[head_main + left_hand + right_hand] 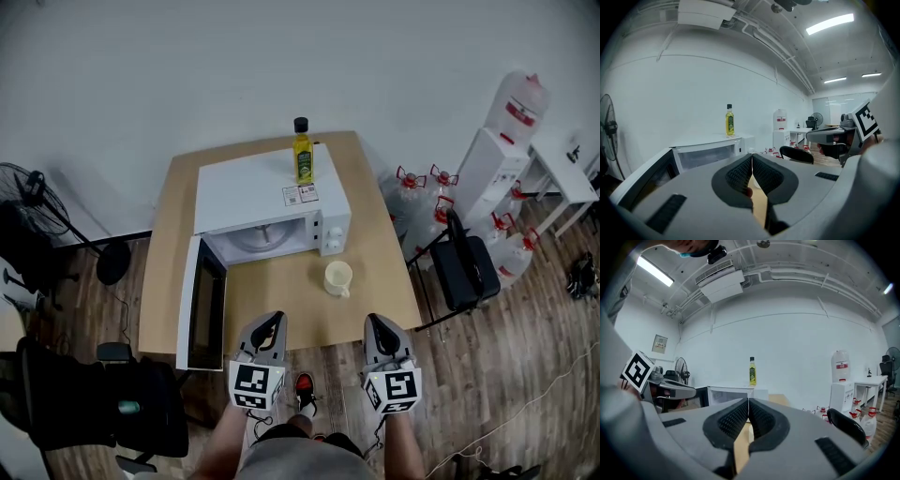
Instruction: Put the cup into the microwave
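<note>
A cream cup (337, 278) with a handle stands on the wooden table (384, 253), just right of the white microwave's (267, 202) front. The microwave door (202, 305) hangs open to the left, showing the empty cavity. My left gripper (271, 321) and right gripper (376, 322) hover side by side over the table's near edge, both short of the cup and pointing toward the wall. In the left gripper view my left gripper (752, 158) has its jaws touching with nothing held. My right gripper (747, 401) is likewise shut and empty.
A yellow oil bottle (302, 151) stands on top of the microwave. A black chair (464, 262) and several water jugs (422, 192) sit right of the table. A fan (37, 202) and dark chairs (84, 403) stand to the left.
</note>
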